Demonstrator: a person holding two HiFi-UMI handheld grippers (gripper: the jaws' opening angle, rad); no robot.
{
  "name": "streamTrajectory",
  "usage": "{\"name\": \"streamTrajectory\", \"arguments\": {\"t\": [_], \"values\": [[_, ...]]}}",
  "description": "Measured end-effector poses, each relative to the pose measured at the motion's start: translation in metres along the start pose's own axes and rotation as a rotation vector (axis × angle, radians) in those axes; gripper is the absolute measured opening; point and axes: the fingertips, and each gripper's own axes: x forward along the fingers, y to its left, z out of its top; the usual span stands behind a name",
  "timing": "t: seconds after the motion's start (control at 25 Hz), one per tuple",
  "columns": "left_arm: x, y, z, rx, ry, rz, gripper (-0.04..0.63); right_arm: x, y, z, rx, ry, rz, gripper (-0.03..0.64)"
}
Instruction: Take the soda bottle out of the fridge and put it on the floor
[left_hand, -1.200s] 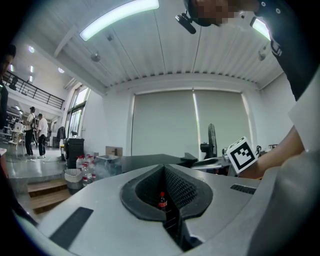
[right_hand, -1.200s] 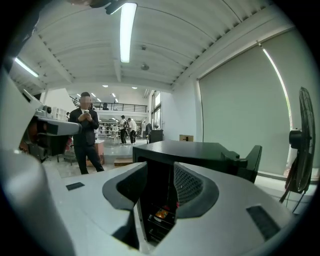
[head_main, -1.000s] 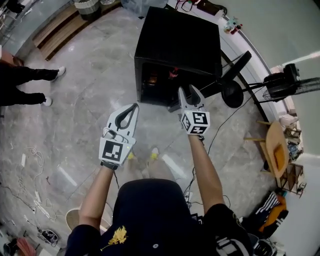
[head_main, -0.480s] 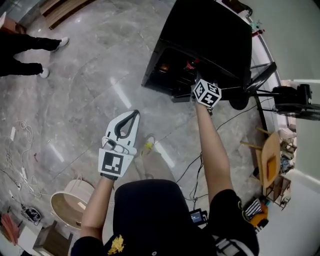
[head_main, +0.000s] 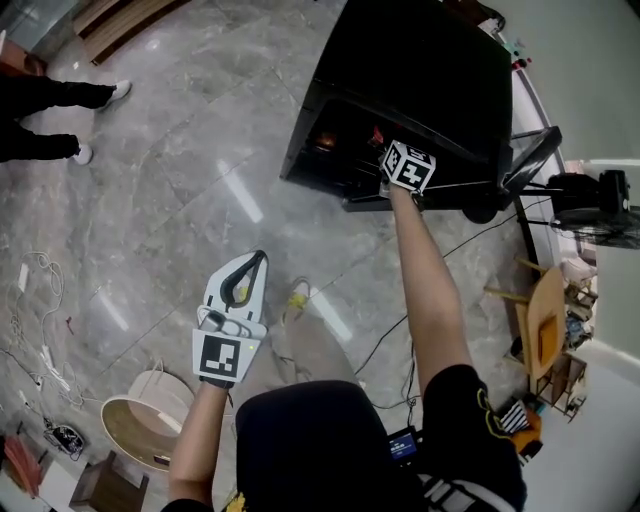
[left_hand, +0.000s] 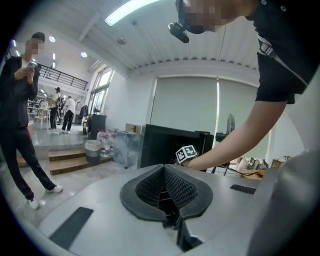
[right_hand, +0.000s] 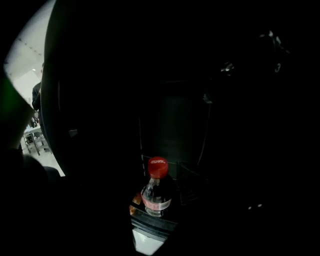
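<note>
Soda bottle (right_hand: 156, 192) inside fridge (head_main: 430, 70) on floor (head_main: 180, 180); right fingers opening empty, left fingers (left_hand: 150, 190) together.

One fridge (head_main: 420, 80), one soda bottle (right_hand: 156, 192), two tongs (head_main: 254, 264) (head_main: 398, 160)

A black floor fan (head_main: 592, 205) is taken as the reference. A wooden chair (head_main: 545, 322) is located near it, toward the lower frame edge. A round wooden tub (head_main: 135, 430), white cables (head_main: 42, 345) and a bystander's legs (head_main: 45, 95) are located well apart from it, at the far left.
</note>
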Motion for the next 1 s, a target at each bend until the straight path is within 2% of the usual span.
{"name": "streamTrajectory", "arguments": {"t": [0.08, 0.16, 0.2, 0.4, 0.76, 1.0], "values": [[0.003, -0.004, -0.001, 0.002, -0.001, -0.007, 0.017, 0.006, 0.001, -0.001, -0.012, 0.016, 0.006, 0.206], [0.005, -0.007, -0.002, 0.006, 0.0, -0.015, 0.017, 0.01, 0.002, -0.003, -0.034, 0.033, 0.016, 0.136], [0.006, -0.008, -0.002, 0.008, 0.004, -0.018, 0.018, 0.01, 0.002, -0.004, -0.043, 0.036, 0.02, 0.124], [0.008, -0.006, 0.006, 0.024, 0.006, -0.031, 0.018, -0.006, 0.01, 0.002, -0.062, 0.01, 0.037, 0.123], [0.01, -0.01, 0.035, 0.087, -0.012, -0.085, 0.017, -0.085, 0.036, 0.033, -0.007, -0.081, 0.141, 0.123], [0.014, -0.012, 0.041, 0.104, -0.014, -0.128, 0.017, -0.148, 0.046, 0.055, 0.009, -0.158, 0.165, 0.121]]}}
